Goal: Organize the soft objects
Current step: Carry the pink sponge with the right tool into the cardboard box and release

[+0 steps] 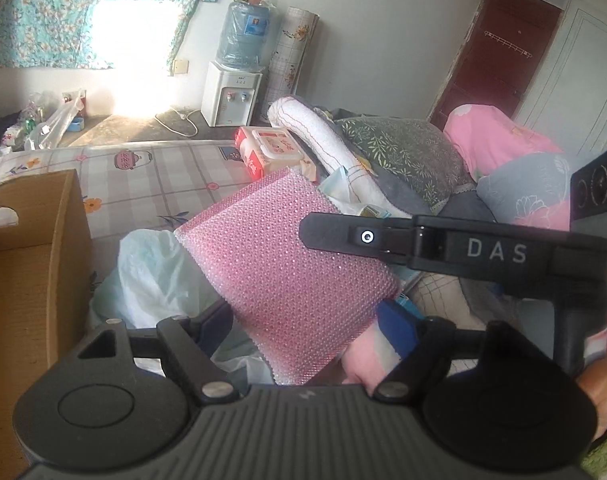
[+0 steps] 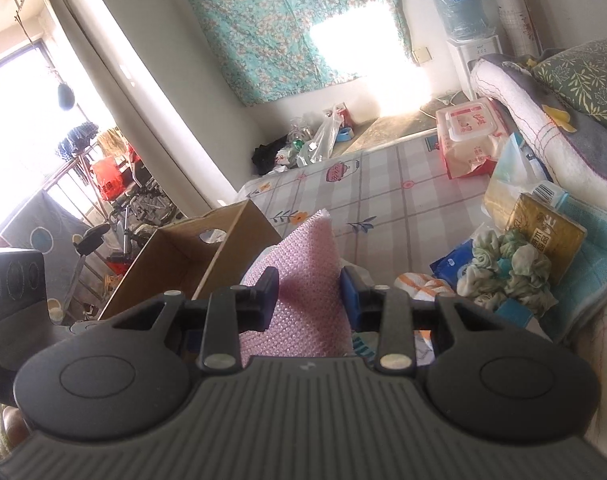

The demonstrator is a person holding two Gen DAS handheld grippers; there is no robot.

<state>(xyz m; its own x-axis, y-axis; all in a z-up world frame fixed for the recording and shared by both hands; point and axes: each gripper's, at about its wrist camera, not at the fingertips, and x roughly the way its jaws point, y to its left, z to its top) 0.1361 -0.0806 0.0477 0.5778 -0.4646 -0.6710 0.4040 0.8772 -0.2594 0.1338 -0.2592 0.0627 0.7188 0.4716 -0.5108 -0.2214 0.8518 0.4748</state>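
My right tongs pinch the pink sponge at mid-frame, lifted off the bed so it can travel to the box at left. My left tongs stand wide around the sponge's lower edge without pressing it. More soft things wait at right, by the pillow.

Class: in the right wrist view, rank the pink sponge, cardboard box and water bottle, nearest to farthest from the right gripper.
1. Pink sponge: between the right gripper jaws.
2. Cardboard box: ahead, left.
3. Water bottle: far wall, upper right.
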